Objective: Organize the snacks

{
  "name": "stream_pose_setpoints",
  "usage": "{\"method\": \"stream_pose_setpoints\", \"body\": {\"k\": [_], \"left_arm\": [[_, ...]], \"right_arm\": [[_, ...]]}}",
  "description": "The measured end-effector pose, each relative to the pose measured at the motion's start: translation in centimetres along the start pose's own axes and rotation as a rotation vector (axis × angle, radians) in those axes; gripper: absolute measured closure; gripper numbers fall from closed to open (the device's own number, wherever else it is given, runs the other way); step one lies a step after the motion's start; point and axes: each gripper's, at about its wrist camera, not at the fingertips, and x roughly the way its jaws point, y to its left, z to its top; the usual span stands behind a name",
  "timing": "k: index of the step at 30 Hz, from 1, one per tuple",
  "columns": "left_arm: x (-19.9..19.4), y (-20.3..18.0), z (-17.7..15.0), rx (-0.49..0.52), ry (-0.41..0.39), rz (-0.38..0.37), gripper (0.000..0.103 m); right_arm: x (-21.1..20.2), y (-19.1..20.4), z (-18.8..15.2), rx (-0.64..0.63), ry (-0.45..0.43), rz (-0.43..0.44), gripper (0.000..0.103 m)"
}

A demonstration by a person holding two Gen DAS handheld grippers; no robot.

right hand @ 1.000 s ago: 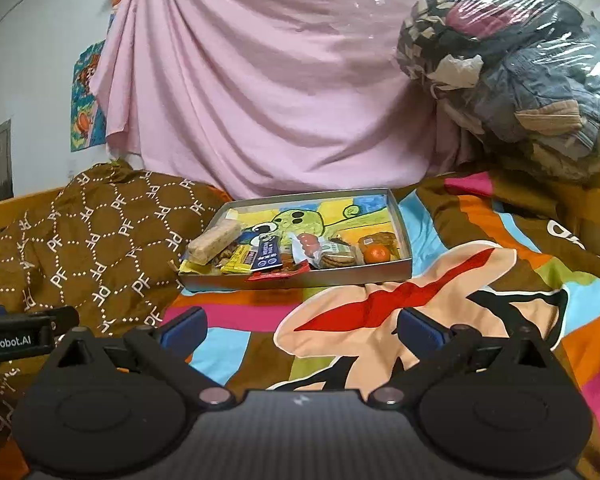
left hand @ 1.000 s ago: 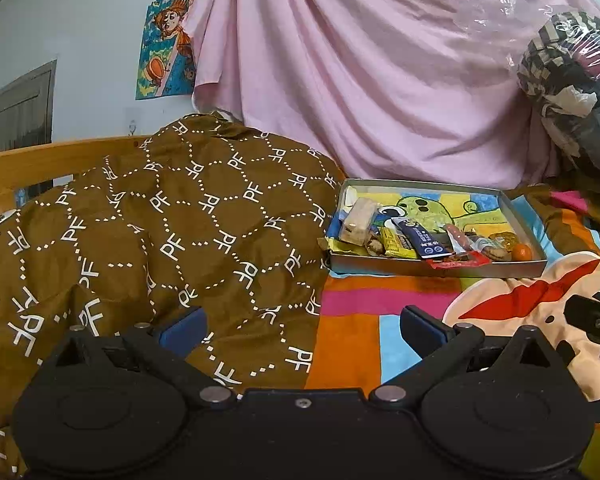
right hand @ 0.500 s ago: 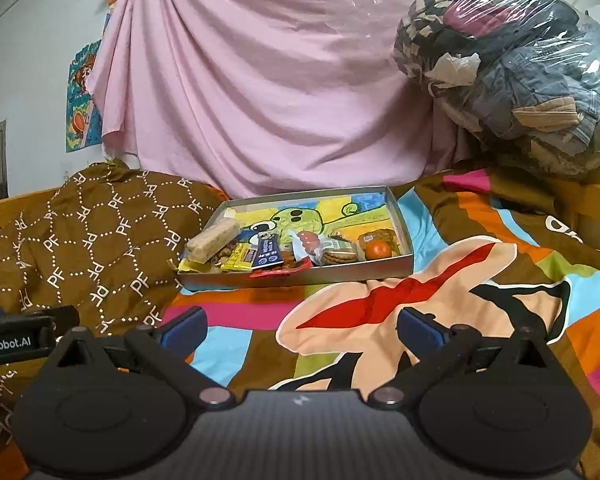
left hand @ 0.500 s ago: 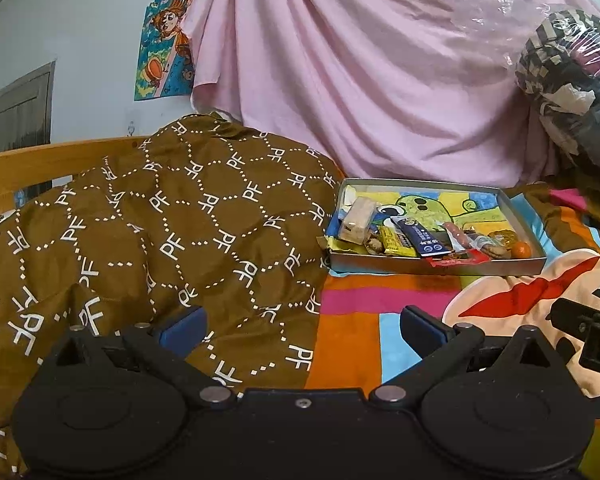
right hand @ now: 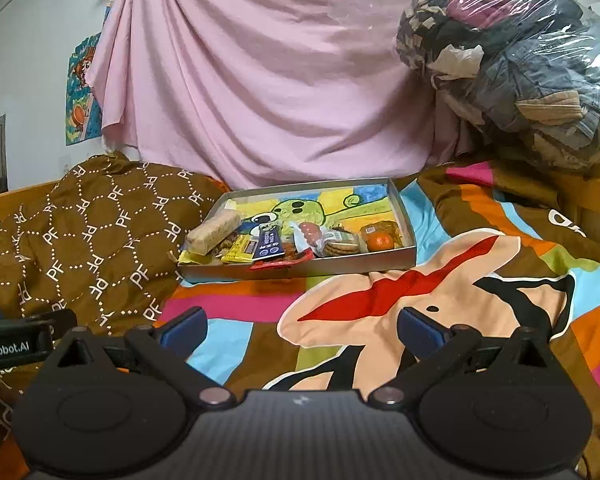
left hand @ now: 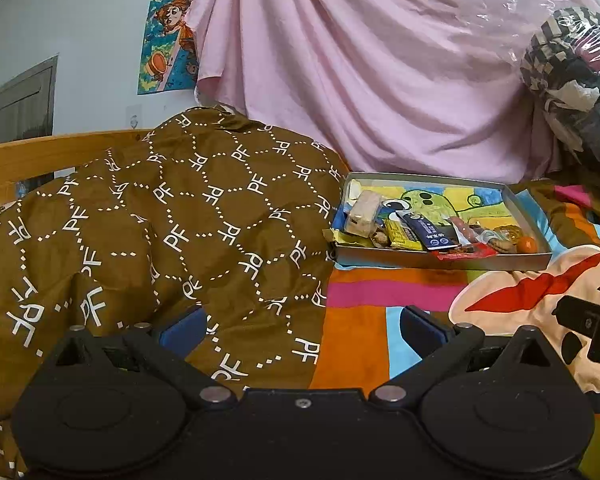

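Note:
A shallow grey tray (left hand: 440,260) (right hand: 324,266) with a cartoon lining lies on the bed. Along its near side lie several snacks: a pale wrapped bar (left hand: 364,214) (right hand: 214,230), a yellow packet (left hand: 400,234), a dark blue packet (left hand: 430,232) (right hand: 269,245), wrapped biscuits (right hand: 340,245) and a small orange fruit (left hand: 527,245) (right hand: 381,242). My left gripper (left hand: 302,326) is open and empty, well short of the tray. My right gripper (right hand: 302,326) is open and empty, also short of the tray.
A brown patterned quilt (left hand: 140,240) is heaped left of the tray. A colourful cartoon blanket (right hand: 420,300) covers the bed. A pink sheet (right hand: 280,80) hangs behind. A plastic-wrapped clothes bundle (right hand: 520,60) sits at the back right. A wooden bed rail (left hand: 40,156) runs on the left.
Both grippers have shifted slightly; the tray sits a little higher in both views. Both stay open and empty.

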Motion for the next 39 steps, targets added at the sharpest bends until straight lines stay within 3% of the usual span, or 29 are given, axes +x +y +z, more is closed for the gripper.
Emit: {"method": "stream_pose_setpoints", "body": {"k": [39], "left_arm": [[0.09,0.03,-0.16,0.003,0.004,0.003,0.001]], "right_arm": [[0.18,0.02,-0.12,-0.012,0.018,0.010,0.000]]}}
